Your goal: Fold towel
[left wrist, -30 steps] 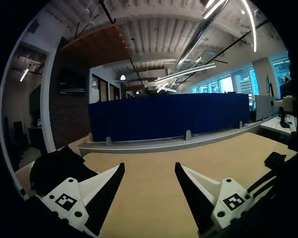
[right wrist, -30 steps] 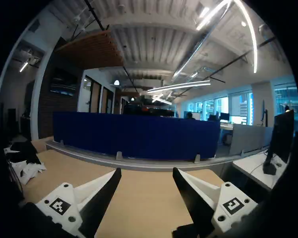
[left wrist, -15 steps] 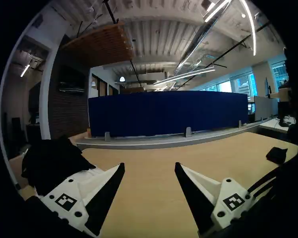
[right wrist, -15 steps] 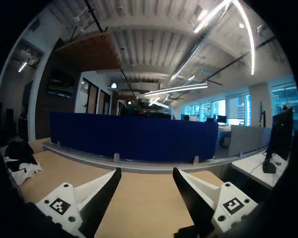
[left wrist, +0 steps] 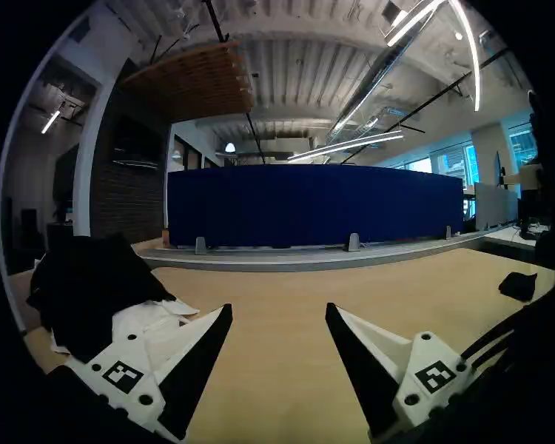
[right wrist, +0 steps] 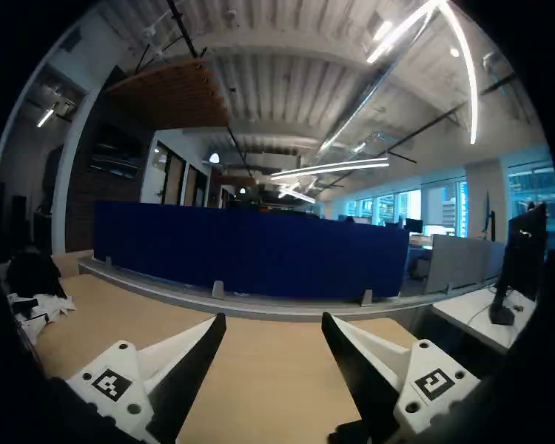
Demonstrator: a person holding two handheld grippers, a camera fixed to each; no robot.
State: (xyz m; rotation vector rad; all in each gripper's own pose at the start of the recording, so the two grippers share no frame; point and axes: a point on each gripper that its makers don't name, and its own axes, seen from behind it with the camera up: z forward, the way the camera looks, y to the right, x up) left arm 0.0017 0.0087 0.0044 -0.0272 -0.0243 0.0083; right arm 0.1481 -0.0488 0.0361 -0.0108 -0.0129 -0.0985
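A ribbed ceiling with long light strips arches over the upper half of both views; below it a long blue partition crosses the middle of the frame, standing on a grey rail at the far edge of a pale wooden table; the table spreads bare across the lower centre, with open room ahead up to the rail. In the right gripper view, bright windows sit at the right edge, above a neighbouring desk with a dark monitor. In the left gripper view, a dark cloth heap lies at the lower left, near the table's left edge; the crumpled white towel lies against its foot; a small black object rests near the table's right edge. The left gripper has its fingers wide apart, the towel just beyond the finger at frame left; the right gripper likewise stands spread above the table, gripping nothing.
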